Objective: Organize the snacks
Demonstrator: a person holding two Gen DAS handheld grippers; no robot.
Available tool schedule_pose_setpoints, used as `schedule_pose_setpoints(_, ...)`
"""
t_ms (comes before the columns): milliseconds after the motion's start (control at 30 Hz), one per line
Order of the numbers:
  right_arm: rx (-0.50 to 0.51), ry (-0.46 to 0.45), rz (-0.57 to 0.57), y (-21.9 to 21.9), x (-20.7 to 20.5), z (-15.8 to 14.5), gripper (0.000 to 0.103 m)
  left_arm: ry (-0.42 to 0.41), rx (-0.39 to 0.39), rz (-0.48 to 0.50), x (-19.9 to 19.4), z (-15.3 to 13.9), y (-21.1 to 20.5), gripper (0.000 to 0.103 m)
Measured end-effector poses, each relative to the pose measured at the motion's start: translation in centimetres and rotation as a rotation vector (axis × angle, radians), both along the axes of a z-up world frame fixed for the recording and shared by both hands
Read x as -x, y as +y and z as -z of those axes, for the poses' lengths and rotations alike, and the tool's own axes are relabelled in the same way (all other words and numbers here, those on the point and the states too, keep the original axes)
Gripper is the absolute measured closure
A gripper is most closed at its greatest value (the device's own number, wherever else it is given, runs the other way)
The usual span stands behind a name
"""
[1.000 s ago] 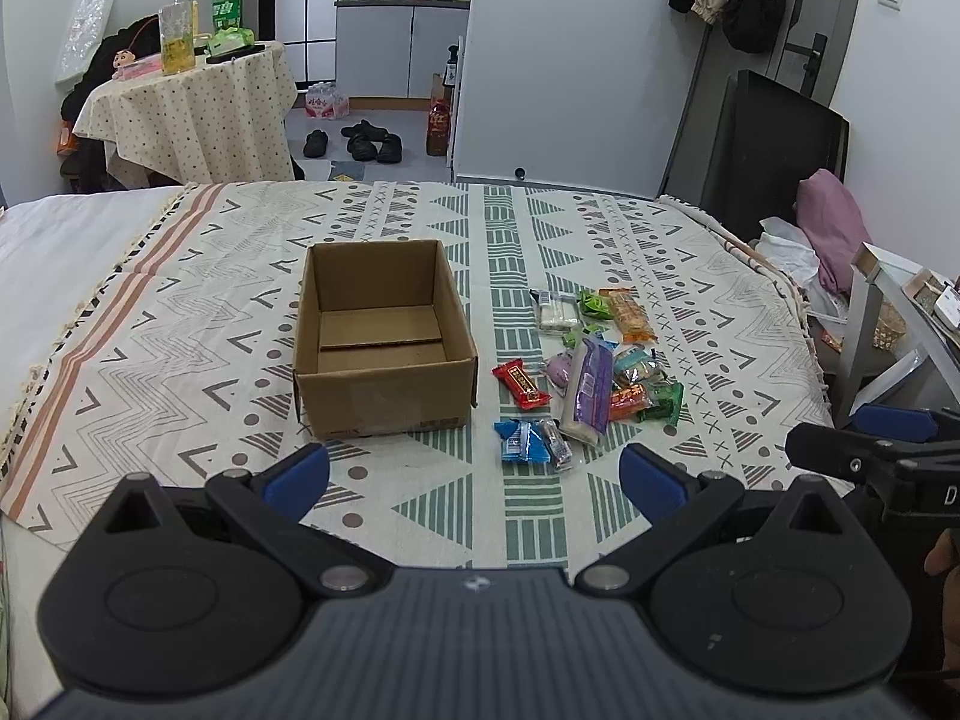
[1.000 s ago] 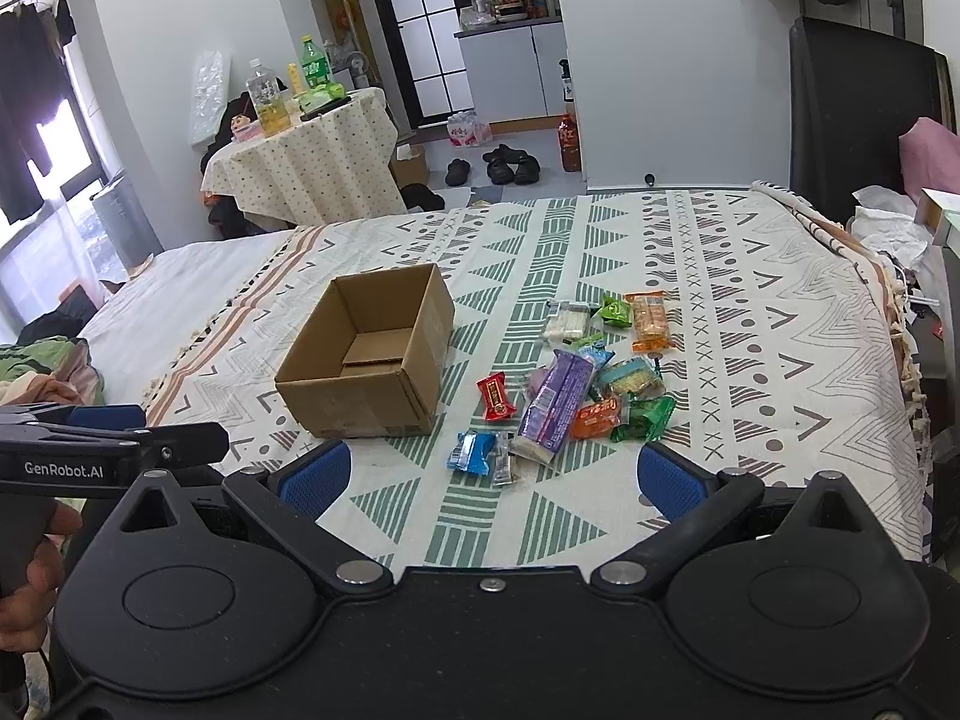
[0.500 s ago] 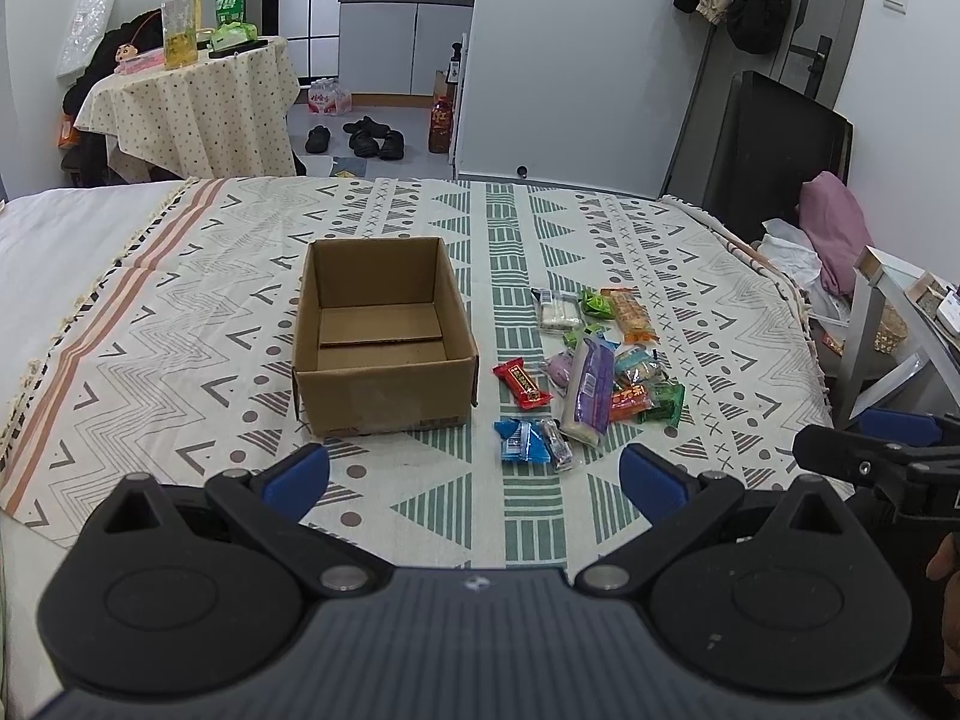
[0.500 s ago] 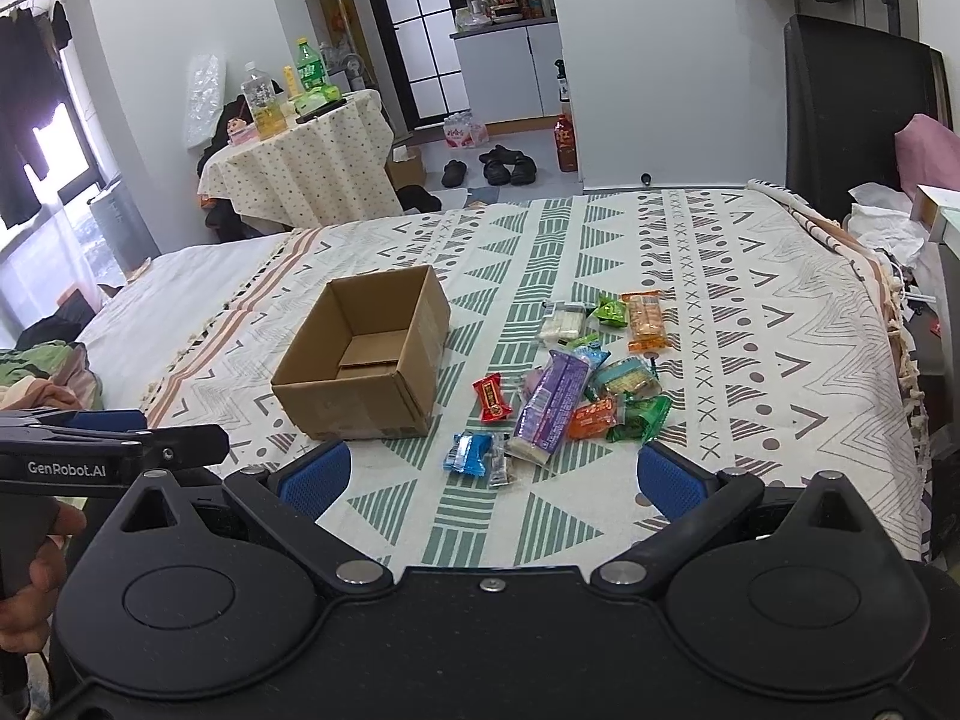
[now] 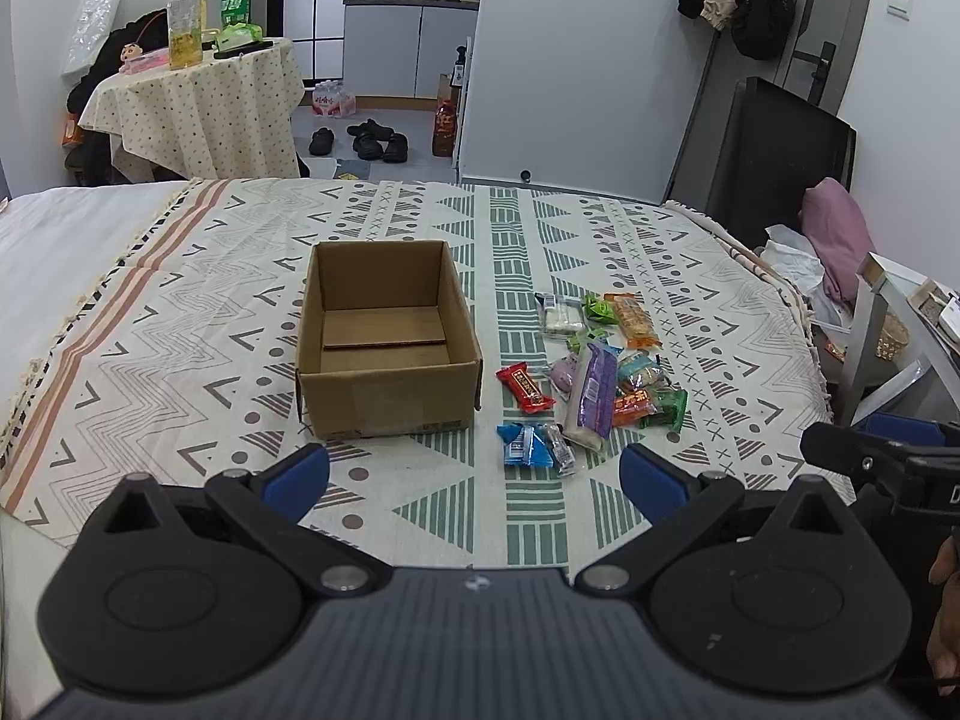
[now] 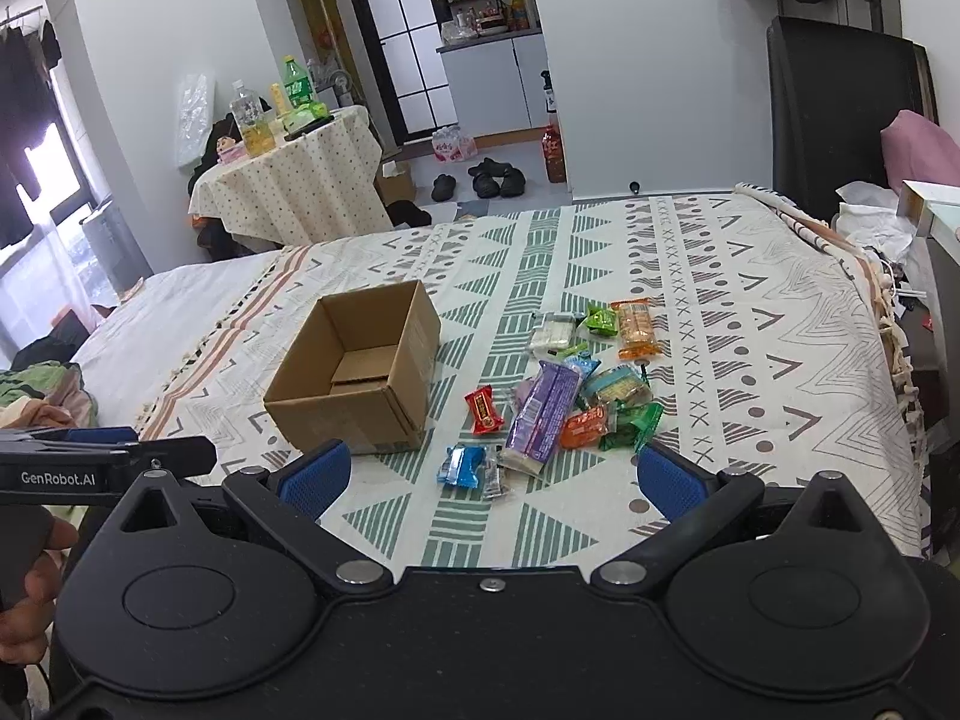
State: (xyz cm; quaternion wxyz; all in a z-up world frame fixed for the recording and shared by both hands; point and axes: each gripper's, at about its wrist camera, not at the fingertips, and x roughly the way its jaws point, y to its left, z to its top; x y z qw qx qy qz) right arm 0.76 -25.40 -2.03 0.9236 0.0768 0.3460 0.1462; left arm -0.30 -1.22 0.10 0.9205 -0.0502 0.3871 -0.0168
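Note:
An open, empty cardboard box (image 5: 384, 354) stands on the patterned bedspread (image 5: 180, 360); it also shows in the right wrist view (image 6: 360, 384). To its right lies a pile of snack packets: a long purple one (image 5: 591, 396), a red one (image 5: 524, 387), a blue one (image 5: 522, 447), an orange one (image 5: 630, 315) and several more. The same purple packet (image 6: 543, 414) and blue packet (image 6: 462, 465) show in the right wrist view. My left gripper (image 5: 474, 480) is open and empty, held short of the box and pile. My right gripper (image 6: 489, 474) is open and empty, near the blue packet.
A small round table (image 5: 198, 102) with bottles stands beyond the bed at the left. Shoes (image 5: 372, 141) lie on the floor. A dark chair (image 5: 774, 156) and a pink cushion (image 5: 837, 240) are at the right, beside the bed's right edge (image 6: 894, 360).
Both grippers have drifted slightly; the view has shifted a little toward the box and snacks. Nothing has been grasped or moved on the bed.

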Motion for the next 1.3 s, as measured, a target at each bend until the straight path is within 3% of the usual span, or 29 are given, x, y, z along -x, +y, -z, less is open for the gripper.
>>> schedule_pose_setpoints(233,0.039,-0.006,-0.007,0.2,-0.1,0.5,0.000,0.018,0.001,0.002,-0.9,0.7,-0.5,0.001)
schedule_pose_setpoints(1300,-0.057,0.134,0.063,-1.5,-8.7,5.0,0.000,0.151,0.025,-0.045,-10.0,7.6,-3.5,0.001)
